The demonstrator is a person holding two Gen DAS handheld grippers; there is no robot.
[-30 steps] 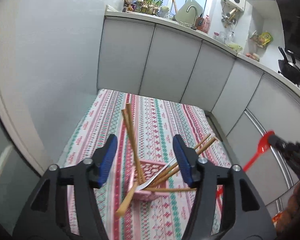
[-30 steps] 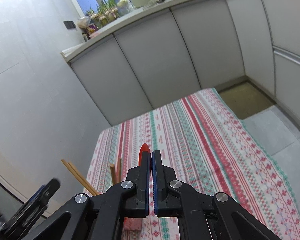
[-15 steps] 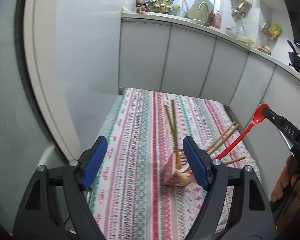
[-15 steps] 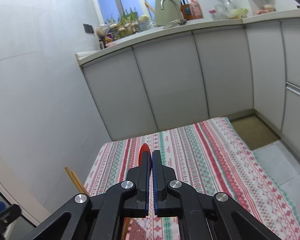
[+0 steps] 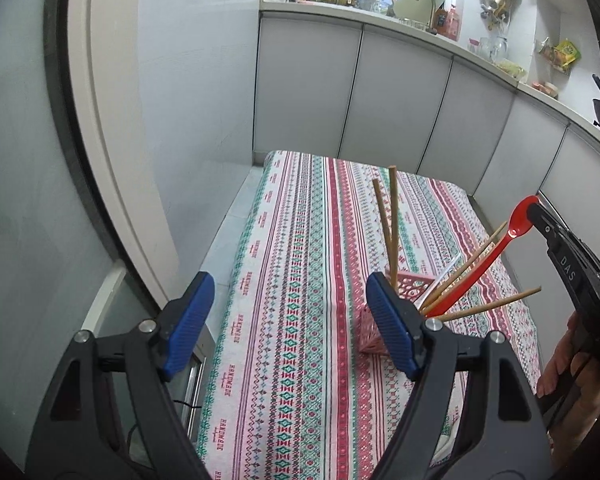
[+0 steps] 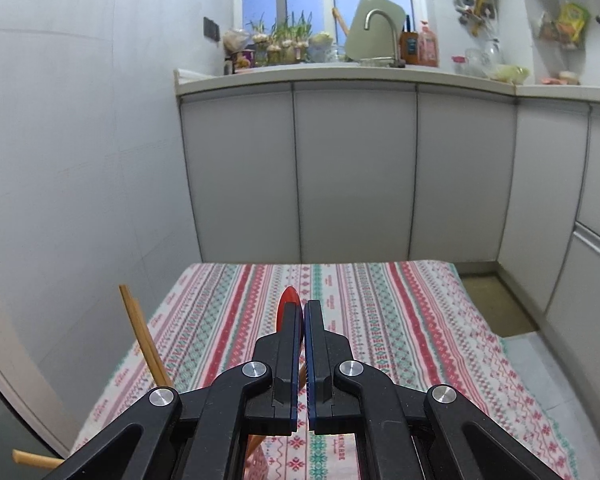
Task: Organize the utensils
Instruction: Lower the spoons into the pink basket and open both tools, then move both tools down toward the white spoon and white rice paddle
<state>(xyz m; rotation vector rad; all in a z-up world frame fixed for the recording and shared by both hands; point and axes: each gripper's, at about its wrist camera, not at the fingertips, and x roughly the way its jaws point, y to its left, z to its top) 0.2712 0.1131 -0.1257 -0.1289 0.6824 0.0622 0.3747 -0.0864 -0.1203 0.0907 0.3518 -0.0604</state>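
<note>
Right hand-held gripper [image 6: 302,312] clenches the red spoon [image 5: 488,258], handle down in the pink basket [image 5: 410,286].

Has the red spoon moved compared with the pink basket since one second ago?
Yes. The red spoon now stands with its handle down in the pink basket; earlier it was off to the right.

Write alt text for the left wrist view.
An open left gripper hovers over a striped tablecloth beside a pink basket holding chopsticks. At right, the right gripper lowers a red spoon into the basket.
</note>
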